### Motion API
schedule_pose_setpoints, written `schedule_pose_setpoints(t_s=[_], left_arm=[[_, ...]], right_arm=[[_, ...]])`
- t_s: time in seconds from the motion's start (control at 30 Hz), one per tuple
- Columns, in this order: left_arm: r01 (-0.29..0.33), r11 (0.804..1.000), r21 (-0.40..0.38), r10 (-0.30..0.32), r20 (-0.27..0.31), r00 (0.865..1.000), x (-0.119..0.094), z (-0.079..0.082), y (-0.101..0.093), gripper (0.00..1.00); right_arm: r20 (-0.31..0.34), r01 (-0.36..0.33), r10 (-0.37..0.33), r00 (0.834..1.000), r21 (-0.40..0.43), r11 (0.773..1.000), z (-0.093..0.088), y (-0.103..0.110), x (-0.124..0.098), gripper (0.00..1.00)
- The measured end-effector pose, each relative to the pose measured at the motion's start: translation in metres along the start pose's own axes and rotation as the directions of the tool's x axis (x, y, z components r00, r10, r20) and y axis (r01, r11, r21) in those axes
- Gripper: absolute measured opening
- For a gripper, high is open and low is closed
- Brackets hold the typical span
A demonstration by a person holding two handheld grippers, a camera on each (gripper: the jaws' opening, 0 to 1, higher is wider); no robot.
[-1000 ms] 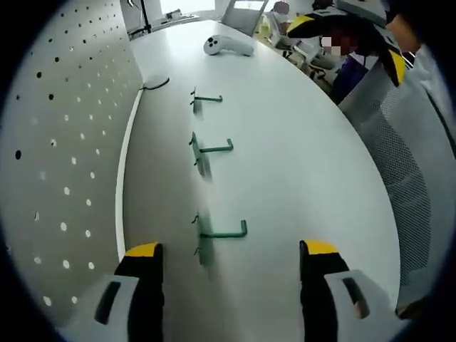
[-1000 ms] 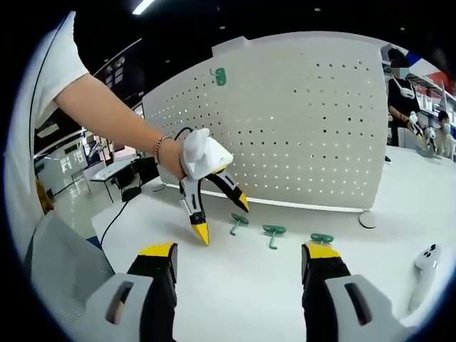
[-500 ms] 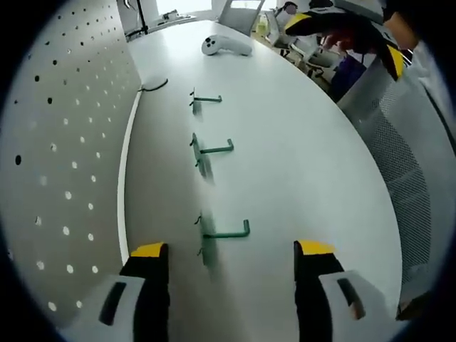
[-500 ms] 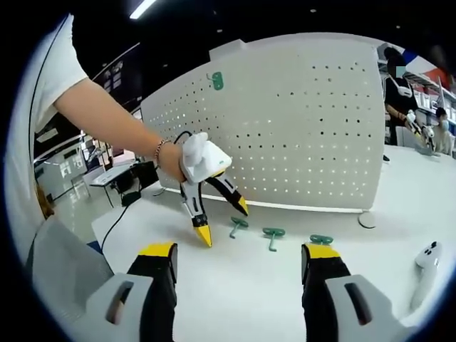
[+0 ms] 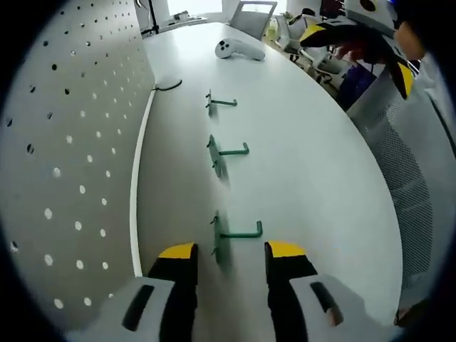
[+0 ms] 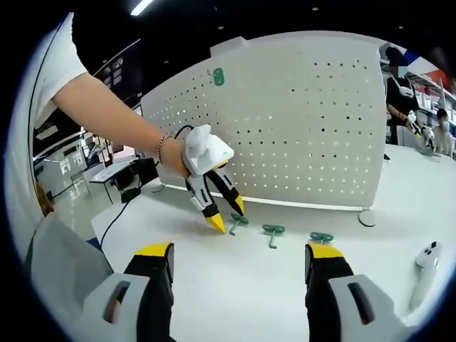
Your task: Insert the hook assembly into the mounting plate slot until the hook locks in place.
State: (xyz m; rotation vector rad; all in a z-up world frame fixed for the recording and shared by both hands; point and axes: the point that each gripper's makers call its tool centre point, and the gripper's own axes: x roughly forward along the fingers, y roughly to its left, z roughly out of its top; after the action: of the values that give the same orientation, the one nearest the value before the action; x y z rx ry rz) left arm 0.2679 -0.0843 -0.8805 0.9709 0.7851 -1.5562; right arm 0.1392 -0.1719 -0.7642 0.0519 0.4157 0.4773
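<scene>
Nearest green hook (image 5: 235, 234) lies flat on the white table (image 5: 306, 164), its small back plate toward the pegboard and its arm pointing away from it. In the left gripper view it sits just ahead of my left gripper (image 5: 229, 251), in line with the gap between the yellow-tipped jaws. Jaws are part-open, nothing between them; I cannot tell whether a tip touches the hook yet. I read this as lining up for the pick, jaws narrowed so they can straddle the thin plate end.

Two more hooks, the middle hook (image 5: 226, 151) and the far hook (image 5: 219, 102), lie in a row beyond it, all parallel to the board's foot. Likely staged so each can be taken in turn.

The pegboard (image 6: 299, 128) stands upright along the table edge. One green hook already hangs high on it (image 6: 217, 75).

In the right gripper view, my right gripper (image 6: 239, 253) hangs well back from the row, jaws wide apart and empty. From there it keeps the board and all three hooks in sight, which suits the task's visibility demand.

A white controller (image 5: 240, 48) lies far down the table, and a black cable (image 5: 168, 86) runs by the board's foot; neither is near the work.
</scene>
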Motion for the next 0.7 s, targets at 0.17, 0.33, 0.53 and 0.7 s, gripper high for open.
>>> schedule_pose_setpoints(t_s=[0.17,0.33,0.53,0.7], left_arm=[[-0.005,1.000,-0.011,0.005,-0.003,1.000,-0.0001,0.0002,0.0009,0.36],[-0.006,1.000,-0.012,0.006,-0.002,1.000,-0.0005,0.0003,0.0007,0.36],[-0.010,1.000,-0.019,0.010,-0.002,1.000,0.0001,0.0000,0.0035,0.34],[-0.021,0.999,-0.031,0.021,0.003,1.000,-0.0007,0.0009,0.0051,0.28]], right_arm=[[-0.007,-0.008,0.008,1.000,-0.017,1.000,-0.0007,0.0024,0.0001,0.75],[-0.005,-0.003,0.003,1.000,-0.016,1.000,-0.0001,0.0016,-0.0003,0.76],[-0.003,-0.005,0.005,1.000,-0.010,1.000,-0.0001,0.0014,-0.0001,0.75],[0.003,-0.003,0.003,1.000,0.000,1.000,0.0007,0.0004,-0.0006,0.74]])
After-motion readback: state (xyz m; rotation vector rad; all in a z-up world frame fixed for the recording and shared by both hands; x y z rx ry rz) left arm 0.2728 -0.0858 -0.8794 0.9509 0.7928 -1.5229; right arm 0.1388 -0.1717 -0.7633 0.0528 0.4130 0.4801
